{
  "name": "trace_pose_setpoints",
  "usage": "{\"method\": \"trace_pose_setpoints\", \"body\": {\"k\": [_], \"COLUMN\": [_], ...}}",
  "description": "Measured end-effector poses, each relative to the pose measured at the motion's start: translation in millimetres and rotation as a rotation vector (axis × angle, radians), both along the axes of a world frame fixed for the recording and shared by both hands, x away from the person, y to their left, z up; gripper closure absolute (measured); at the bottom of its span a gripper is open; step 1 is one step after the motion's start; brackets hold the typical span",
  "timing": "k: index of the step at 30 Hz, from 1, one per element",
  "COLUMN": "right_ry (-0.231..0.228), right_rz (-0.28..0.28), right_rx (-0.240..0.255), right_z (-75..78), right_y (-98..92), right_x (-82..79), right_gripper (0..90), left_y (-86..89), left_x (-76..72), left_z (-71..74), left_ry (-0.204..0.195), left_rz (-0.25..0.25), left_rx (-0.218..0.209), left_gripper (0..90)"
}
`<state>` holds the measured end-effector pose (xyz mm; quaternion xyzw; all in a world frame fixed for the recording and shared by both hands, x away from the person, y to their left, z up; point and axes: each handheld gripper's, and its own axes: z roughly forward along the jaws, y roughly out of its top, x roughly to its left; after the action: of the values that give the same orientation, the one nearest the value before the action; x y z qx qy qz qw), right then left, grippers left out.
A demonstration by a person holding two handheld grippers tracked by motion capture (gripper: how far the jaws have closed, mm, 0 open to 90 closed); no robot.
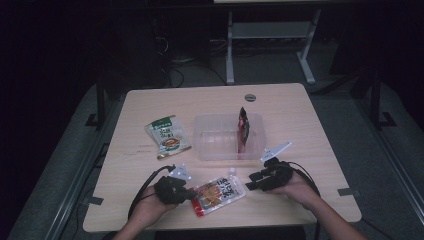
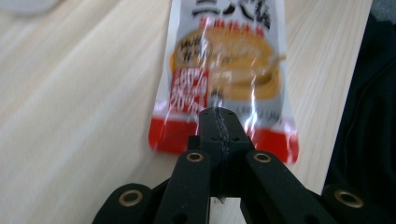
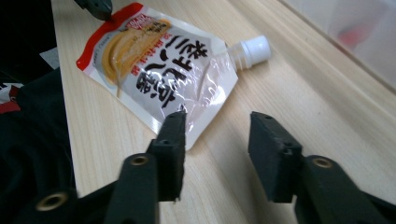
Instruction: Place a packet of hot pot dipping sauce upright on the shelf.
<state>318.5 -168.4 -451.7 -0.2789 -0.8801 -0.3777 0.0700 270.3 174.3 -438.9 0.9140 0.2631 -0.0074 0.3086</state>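
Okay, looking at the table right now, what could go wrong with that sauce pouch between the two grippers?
The spouted pouch lies close to the table's near edge; a push from the shut left gripper, whose tip sits at the pouch's red end, might slide it off. The right gripper stands open just short of the pouch's corner, so closing now would likely catch little or nothing. The clear tub already holds an upright packet that a dropped pouch could topple.

Both grippers are matte black, the left gripper [image 1: 187, 192] and right gripper [image 1: 252, 180] alike: flat linkage arms with brass-ringed pivot holes, blocky jaw pads. Each carries a pale three-cornered plate on top and trails a black cable. The forearms are bare.
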Motion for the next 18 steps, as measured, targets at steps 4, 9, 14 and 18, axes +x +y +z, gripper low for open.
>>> {"method": "trace_pose_setpoints", "body": {"k": [4,9,14,18], "right_ry": [0.017,0.03,0.049,0.056], "right_rz": [0.003,0.027,0.054,0.07], "right_rx": [-0.003,-0.004,0.008,0.008], "right_z": [-3.2,-7.2,-9.3,-10.9], "right_y": [4.7,10.3,18.6,25.8], "right_x": [3.4,4.0,3.2,3.6], "right_gripper": [47.1,44.2,43.4,43.4], "left_y": [-1.0,-4.6,-3.5,-3.7], "left_x": [2.2,3.0,4.5,4.4], "left_z": [-5.0,-9.3,-9.5,-9.8], "left_ry": [0.013,0.014,0.023,0.029], "left_rz": [-0.001,-0.024,-0.025,-0.019], "left_rx": [0.011,0.06,0.06,0.055], "left_gripper": [89.9,89.9,89.9,90.0]}}
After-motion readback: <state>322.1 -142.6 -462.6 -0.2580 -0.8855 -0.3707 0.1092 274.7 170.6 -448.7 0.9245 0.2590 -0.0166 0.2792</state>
